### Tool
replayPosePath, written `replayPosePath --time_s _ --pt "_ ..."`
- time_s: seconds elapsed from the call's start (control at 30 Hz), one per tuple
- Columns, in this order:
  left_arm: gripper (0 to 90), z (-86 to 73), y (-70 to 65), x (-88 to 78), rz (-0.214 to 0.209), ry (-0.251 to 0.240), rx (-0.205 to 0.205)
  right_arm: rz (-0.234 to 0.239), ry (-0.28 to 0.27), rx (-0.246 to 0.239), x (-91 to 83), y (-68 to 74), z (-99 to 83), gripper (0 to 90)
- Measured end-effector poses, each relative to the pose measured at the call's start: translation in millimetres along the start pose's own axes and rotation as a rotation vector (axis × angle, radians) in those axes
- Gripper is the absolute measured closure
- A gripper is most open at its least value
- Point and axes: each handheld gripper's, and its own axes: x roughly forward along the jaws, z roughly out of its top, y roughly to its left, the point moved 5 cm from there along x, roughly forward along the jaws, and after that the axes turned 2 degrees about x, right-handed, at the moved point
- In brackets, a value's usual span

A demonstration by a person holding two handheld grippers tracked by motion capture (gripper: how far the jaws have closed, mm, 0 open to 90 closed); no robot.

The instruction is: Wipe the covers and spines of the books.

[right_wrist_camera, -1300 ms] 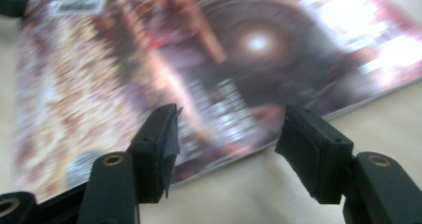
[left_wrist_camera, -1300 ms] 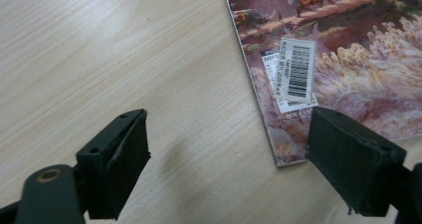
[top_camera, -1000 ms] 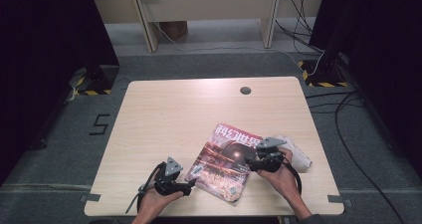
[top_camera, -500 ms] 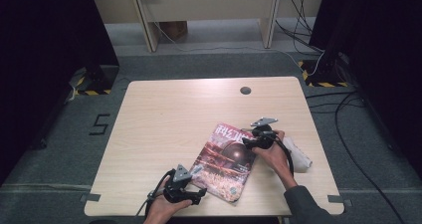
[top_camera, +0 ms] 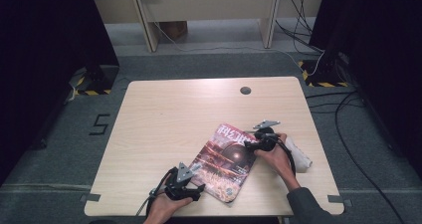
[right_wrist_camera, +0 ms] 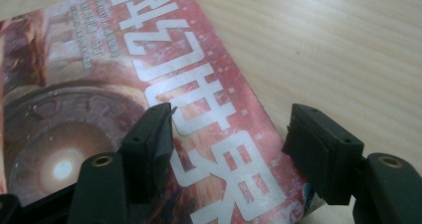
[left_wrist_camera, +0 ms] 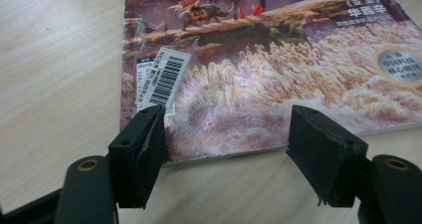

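A magazine (top_camera: 226, 159) with a reddish cover lies askew on the wooden table (top_camera: 189, 114), near the front right. My left gripper (top_camera: 198, 188) is at its near left corner. In the left gripper view the gripper (left_wrist_camera: 226, 134) is open, its jaws just closing a little, astride the magazine (left_wrist_camera: 278, 59) edge near a barcode sticker (left_wrist_camera: 164, 77). My right gripper (top_camera: 247, 145) sits at the far right corner. In the right gripper view this gripper (right_wrist_camera: 229, 129) is open, jaws just widening, over the white title on the magazine (right_wrist_camera: 99, 84). No pad presses on the cover.
A white rolled object (top_camera: 298, 153) lies on the table just right of my right hand. A dark round hole (top_camera: 245, 90) sits near the table's far edge. Cables and desk legs stand on the floor beyond the table.
My right gripper has moved along the magazine's right side toward its far corner. My left gripper has edged right, up to the near corner. The magazine has stayed in place.
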Motion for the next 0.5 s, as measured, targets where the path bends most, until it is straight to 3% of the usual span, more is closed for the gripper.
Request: replayPosePath --time_s 0.07,0.23,0.5 --pt "32.3 0.8 4.7 0.6 0.021 0.000 -0.010 0.004 0.006 -0.003 -4.7 1.2 -5.0 35.0" --pt "33.9 3.1 17.6 1.6 0.019 0.013 -0.011 0.026 0.022 -0.019 -16.4 5.2 -17.4 34.9" --pt "31.5 5.5 34.7 4.2 0.036 0.021 -0.029 0.018 0.041 -0.022 -32.7 13.8 -35.4 33.3"
